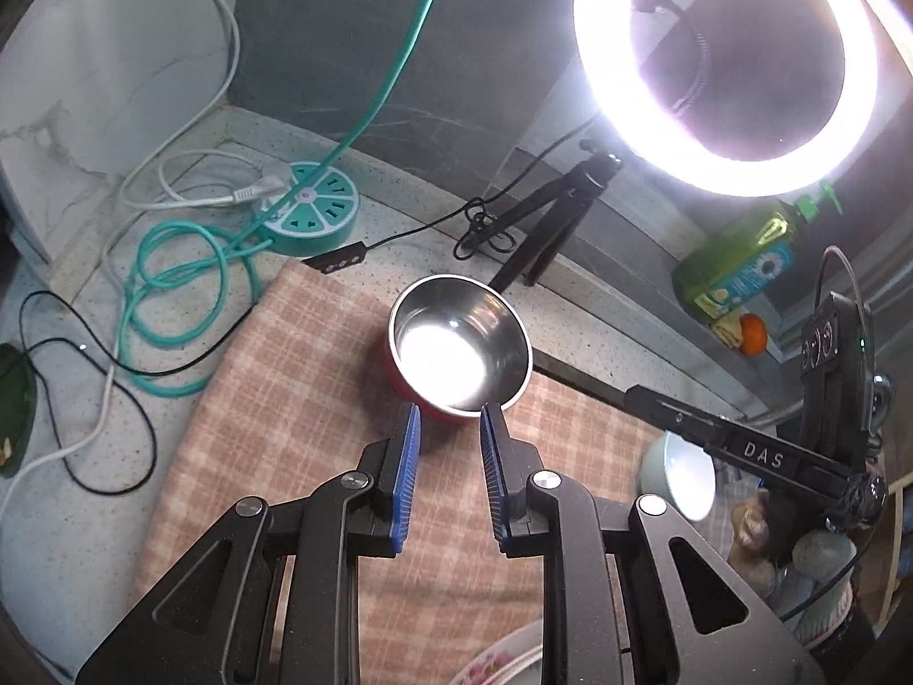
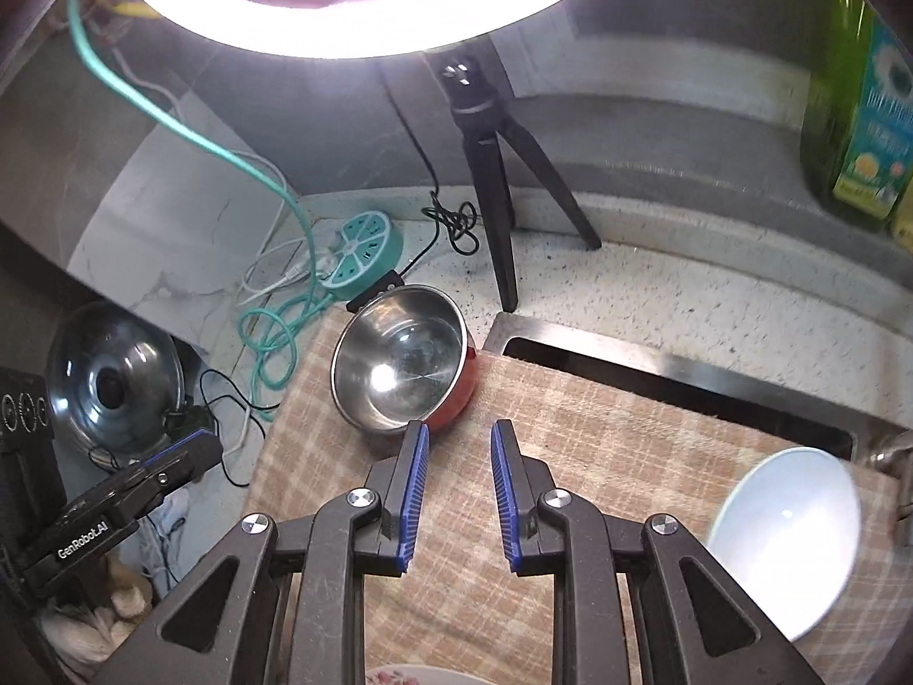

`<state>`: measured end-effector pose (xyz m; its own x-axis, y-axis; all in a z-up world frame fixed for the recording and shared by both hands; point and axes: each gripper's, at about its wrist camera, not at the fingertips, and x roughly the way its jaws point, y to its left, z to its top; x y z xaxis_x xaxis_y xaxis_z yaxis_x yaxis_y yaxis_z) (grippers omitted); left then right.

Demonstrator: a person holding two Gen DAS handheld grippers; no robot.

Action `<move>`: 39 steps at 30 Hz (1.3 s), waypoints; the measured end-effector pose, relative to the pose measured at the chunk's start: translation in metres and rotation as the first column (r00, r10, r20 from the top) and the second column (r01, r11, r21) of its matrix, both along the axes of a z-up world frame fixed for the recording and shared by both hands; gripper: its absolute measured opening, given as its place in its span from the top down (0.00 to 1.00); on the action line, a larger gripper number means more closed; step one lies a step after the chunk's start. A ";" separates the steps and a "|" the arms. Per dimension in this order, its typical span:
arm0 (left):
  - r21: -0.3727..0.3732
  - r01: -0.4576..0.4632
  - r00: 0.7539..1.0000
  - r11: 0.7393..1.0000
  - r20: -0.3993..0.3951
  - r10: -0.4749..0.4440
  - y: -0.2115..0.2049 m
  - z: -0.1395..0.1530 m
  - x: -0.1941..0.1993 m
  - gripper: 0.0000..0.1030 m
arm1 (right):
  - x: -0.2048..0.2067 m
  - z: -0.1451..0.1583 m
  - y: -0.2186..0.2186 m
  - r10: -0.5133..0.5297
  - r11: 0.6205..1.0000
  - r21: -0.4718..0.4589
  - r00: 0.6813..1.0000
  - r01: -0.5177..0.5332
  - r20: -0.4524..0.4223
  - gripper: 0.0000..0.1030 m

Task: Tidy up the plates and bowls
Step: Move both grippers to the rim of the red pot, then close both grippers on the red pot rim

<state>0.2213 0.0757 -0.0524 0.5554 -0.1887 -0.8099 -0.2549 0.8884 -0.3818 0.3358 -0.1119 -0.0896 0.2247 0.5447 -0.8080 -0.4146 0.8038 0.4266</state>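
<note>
left wrist: steel bowl (image 1: 461, 346) ahead

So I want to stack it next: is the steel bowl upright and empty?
Yes. The steel bowl sits mouth-up on the checked cloth; its bare, shiny bottom shows.

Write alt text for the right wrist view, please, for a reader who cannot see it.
A steel bowl with a red outside sits on a checked cloth, just beyond the empty, slightly parted jaws of the right gripper. A pale bowl lies at the right edge, and a lit ring lamp on a small tripod stands behind.
</note>
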 end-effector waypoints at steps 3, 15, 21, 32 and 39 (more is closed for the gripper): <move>-0.011 -0.023 1.000 1.000 -0.020 0.023 0.005 -0.012 0.017 0.81 | 0.012 -0.010 0.003 -0.009 0.999 0.036 0.999 0.010 -0.038 0.80; 0.014 -0.061 0.994 0.998 -0.091 0.062 0.023 -0.051 0.057 0.81 | 0.042 -0.038 0.029 -0.007 0.999 0.033 0.996 0.010 -0.088 0.80; 0.012 -0.067 0.992 0.998 -0.106 0.068 0.028 -0.059 0.066 0.81 | 0.052 -0.045 0.040 -0.006 1.000 0.018 0.996 0.008 -0.094 0.80; 0.010 -0.055 0.992 0.998 -0.115 0.055 0.029 -0.063 0.077 0.81 | 0.059 -0.057 0.052 -0.008 1.000 -0.012 0.995 0.007 -0.101 0.87; 0.010 -0.048 0.992 0.999 -0.120 0.049 0.030 -0.068 0.080 0.86 | 0.061 -0.060 0.051 -0.010 1.000 -0.011 0.994 0.009 -0.110 0.92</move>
<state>0.3013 0.1055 -0.1199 0.4620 -0.1577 -0.8727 -0.3412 0.8767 -0.3391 0.3970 -0.0610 -0.1494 0.1389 0.5340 -0.8340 -0.3582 0.8123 0.4604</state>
